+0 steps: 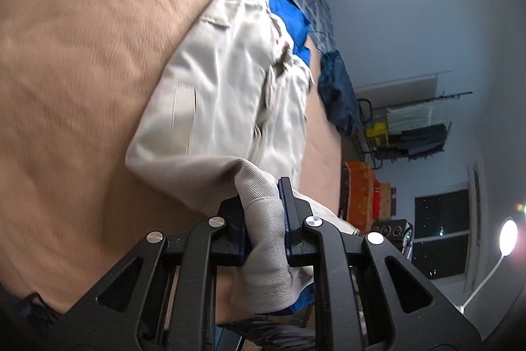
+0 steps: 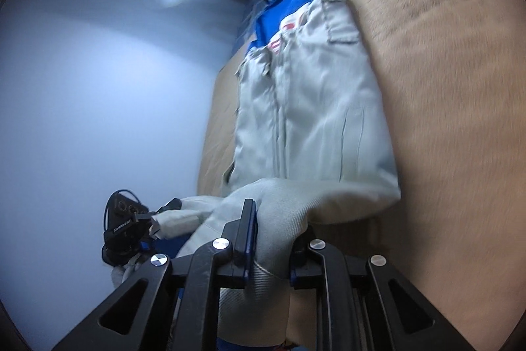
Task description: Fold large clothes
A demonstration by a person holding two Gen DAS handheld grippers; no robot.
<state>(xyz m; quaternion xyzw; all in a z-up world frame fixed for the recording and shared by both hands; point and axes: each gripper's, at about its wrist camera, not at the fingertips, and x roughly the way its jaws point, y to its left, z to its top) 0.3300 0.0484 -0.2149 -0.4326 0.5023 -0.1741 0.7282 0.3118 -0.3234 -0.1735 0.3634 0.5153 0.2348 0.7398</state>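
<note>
1. Left claw [image 1: 264,216] is clamped on a bunched hem of the grey-and-blue jacket [image 1: 230,101].
2. Right claw [image 2: 276,239] likewise pinches the jacket [image 2: 312,120] hem.
3. Jacket body lies stretched across the tan bed [image 1: 82,71].

You see a matt woven cloth jacket [image 1: 230,94] on a fuzzy, possibly fleece, tan blanket [image 1: 82,71].
</note>
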